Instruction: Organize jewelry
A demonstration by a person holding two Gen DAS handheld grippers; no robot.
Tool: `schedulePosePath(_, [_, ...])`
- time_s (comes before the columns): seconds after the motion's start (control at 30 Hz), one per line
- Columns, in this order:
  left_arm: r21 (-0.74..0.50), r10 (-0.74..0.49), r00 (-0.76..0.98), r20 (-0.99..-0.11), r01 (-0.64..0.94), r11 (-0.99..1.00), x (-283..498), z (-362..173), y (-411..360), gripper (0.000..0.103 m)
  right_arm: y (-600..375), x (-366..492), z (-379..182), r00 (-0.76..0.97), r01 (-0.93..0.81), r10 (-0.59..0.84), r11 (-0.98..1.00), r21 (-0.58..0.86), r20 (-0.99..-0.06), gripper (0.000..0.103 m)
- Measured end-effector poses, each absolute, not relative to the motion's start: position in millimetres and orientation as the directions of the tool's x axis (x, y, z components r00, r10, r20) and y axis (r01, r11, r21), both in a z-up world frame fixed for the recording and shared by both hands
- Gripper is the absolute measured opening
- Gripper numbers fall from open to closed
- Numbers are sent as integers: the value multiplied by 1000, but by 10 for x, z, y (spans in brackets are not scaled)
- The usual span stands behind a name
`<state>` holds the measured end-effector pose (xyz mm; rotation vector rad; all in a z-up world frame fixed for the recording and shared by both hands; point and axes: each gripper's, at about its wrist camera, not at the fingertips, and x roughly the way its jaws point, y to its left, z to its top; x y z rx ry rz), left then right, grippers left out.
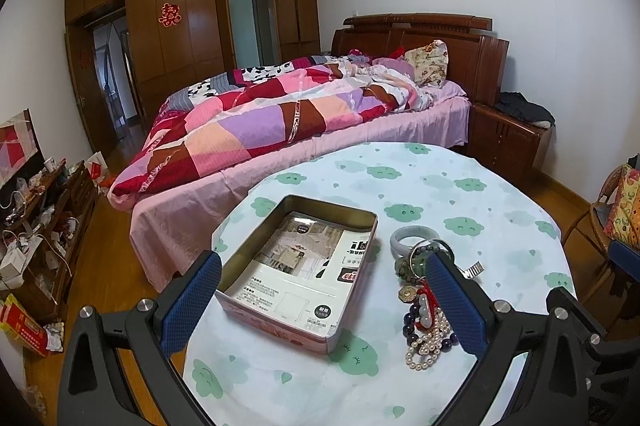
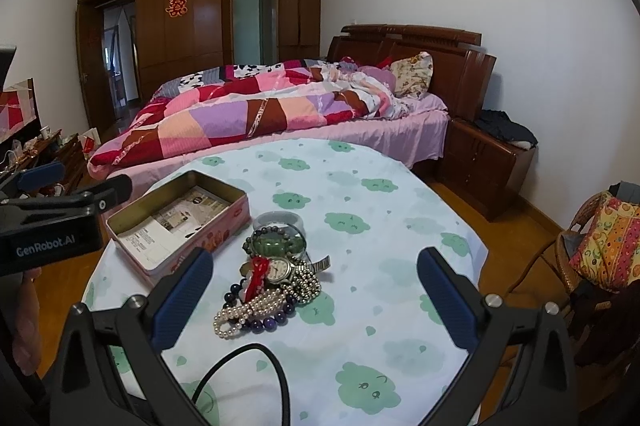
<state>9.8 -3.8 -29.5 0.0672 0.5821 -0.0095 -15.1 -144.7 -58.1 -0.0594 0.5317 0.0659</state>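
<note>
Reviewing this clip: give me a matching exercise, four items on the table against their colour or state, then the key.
Items:
1. tin box
2. bangle
3. pearl strand
4. wristwatch

Descriptions:
A. round pale dial, metal band
B. lidless, printed paper inside
C. pale grey-white ring
D. cream beads, nearest the camera

Pairs: 1-B, 2-C, 3-D, 4-A

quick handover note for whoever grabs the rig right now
Left gripper: open, empty, hovering over the tin box.
Right gripper: open, empty, near the jewelry pile.
The tin holds only a printed card, no jewelry. The pearl strand, watch, dark bead bracelets and pale bangle lie heaped on the tablecloth beside the tin.
Done: nothing moved in.
Left: put every piece into the tin.
</note>
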Motion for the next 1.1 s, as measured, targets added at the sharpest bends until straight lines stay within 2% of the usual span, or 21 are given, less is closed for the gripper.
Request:
schedulePosePath(0.3, [86,6,803,-596,57,995,289,-631,-105,102,-1680,37,-883,812,-86,79,996,15,-578,103])
schedulePosePath(0.47, [96,-32,788,-615,115,989,364,-824,-257,102,-1802,166,-1041,769,-81,85,996,36,-633,92])
schedulePosePath(0.67, [108,-90,759,-645,207,972,546,-1010,-555,101,-1917,273,-1218,737,-74,81,996,39,-671,88])
schedulePosePath(0.77, [118,-108,752,-650,241,963,691,-1063,-706,95,-1951,305,-1263,731,-74,77,997,34,-678,88])
schedulePosePath(0.9, [99,-144,720,-679,284,954,905,-1185,-855,95,-2017,317,-1278,731,-70,80,997,42,-678,88])
schedulePosePath(0.93, [101,-145,713,-686,291,951,953,-1231,-892,91,-2031,332,-1285,733,-68,79,997,42,-675,88])
schedulePosePath(1.03, [78,-151,666,-730,300,951,1049,-1349,-899,67,-2073,363,-1306,729,-72,86,996,49,-679,88])
schedulePosePath(1.1, [36,-177,633,-753,308,951,1008,-1389,-841,65,-2105,368,-1314,725,-73,92,996,56,-682,88])
